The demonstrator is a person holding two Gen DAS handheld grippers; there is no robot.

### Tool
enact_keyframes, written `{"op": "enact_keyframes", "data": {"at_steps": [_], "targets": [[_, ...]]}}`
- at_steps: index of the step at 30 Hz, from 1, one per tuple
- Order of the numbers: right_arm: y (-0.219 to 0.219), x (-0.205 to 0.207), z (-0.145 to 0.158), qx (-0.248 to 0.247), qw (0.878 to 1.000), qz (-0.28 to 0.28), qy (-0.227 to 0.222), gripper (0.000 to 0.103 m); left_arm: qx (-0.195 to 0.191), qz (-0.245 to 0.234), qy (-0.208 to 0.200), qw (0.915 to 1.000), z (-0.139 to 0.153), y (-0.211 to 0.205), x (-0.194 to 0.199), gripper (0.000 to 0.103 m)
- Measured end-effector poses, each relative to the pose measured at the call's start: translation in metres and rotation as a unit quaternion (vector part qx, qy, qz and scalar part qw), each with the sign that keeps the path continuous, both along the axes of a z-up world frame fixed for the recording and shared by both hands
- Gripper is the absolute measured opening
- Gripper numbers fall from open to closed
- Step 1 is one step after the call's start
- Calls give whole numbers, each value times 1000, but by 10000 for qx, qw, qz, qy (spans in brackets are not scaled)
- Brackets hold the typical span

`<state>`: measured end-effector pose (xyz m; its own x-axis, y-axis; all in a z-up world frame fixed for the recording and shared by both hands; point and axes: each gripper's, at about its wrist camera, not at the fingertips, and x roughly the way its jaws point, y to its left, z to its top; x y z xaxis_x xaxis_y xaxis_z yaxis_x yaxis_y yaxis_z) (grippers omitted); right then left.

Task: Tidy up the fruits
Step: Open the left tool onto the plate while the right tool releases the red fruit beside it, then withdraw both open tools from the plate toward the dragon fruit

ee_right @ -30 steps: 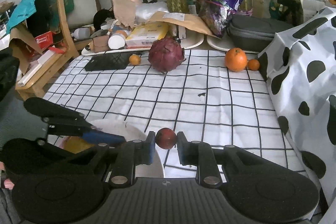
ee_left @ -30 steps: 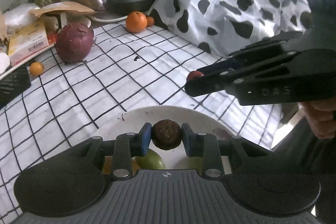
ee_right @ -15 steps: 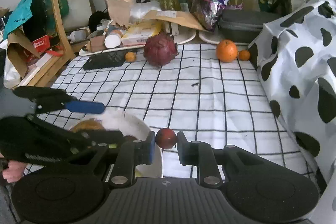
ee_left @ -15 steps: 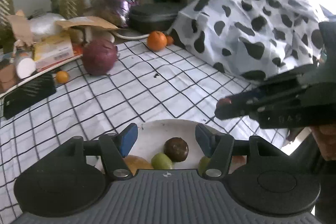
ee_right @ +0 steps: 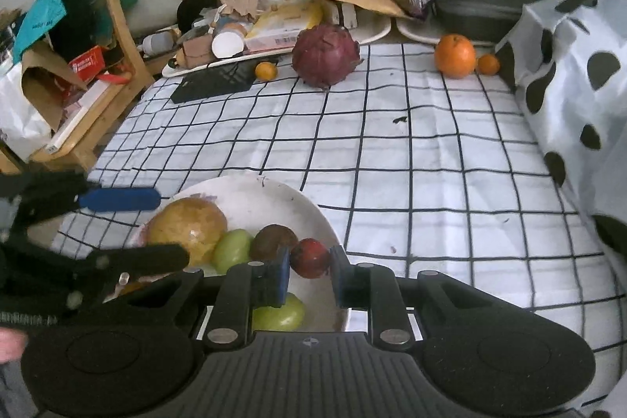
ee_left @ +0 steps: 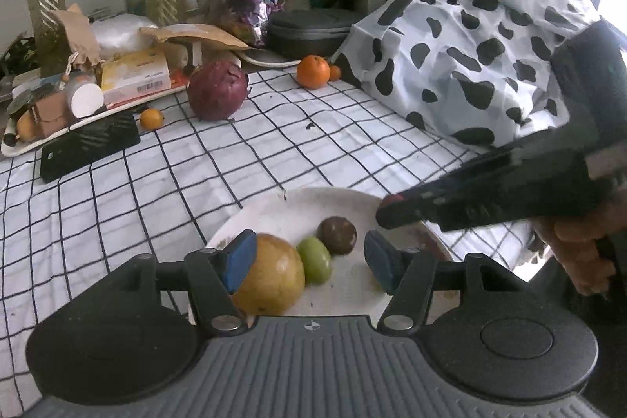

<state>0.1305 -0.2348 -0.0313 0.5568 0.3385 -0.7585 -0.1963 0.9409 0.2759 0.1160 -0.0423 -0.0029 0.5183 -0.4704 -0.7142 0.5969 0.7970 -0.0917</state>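
- The right gripper [ee_right: 309, 275] is clenching a small dark-red round fruit [ee_right: 309, 257] over the round white plate [ee_right: 274, 198] (at its 5 o'clock rim).
- The left gripper [ee_left: 309, 259] is hovering released, blue pads wide apart.
- A brown round fruit [ee_left: 337, 236], a green oval fruit [ee_left: 314, 260] and a large yellow round fruit [ee_left: 270, 275] are lying on the plate.
- At 12 o'clock, a purple-red dragon fruit [ee_right: 325, 55] is sitting far off on the checked cloth [ee_right: 411, 151].

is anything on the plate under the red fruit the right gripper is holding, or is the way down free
Mostly free. The right gripper holds the small red fruit over the white plate near its right rim. The dark brown round fruit lies just left; a green fruit sits nearer the camera.
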Motion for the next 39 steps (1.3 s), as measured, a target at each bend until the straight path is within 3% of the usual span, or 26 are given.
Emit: {"op": "enact_keyframes", "data": {"at_steps": [4, 8, 12, 19, 23, 31, 39], "targets": [[-2, 4, -4, 196, 9996, -124, 171, 25, 41, -28, 20, 10000, -1, 3, -9, 59], [-3, 4, -1, 358, 9991, -184, 123, 49, 16, 8, 33, 10000, -1, 8, -18, 59], [-3, -2, 4, 325, 9990, -290, 14, 56, -3, 100, 34, 9999, 0, 16, -26, 59], [-1, -21, 10, -2, 9991, -394, -157, 88, -145, 374, 55, 9992, 4, 36, -40, 59], [1, -34, 16, -237, 9985, -413, -258, 98, -208, 480, 45, 9986, 7, 48, -49, 59], [2, -58, 24, -708, 9947, -565, -491, 103, -285, 692, -62, 9972, 20, 61, -61, 59], [-5, -60, 28, -669, 9935, -698, -601, 103, -120, 583, -261, 9979, 30, 51, -66, 59]]}}
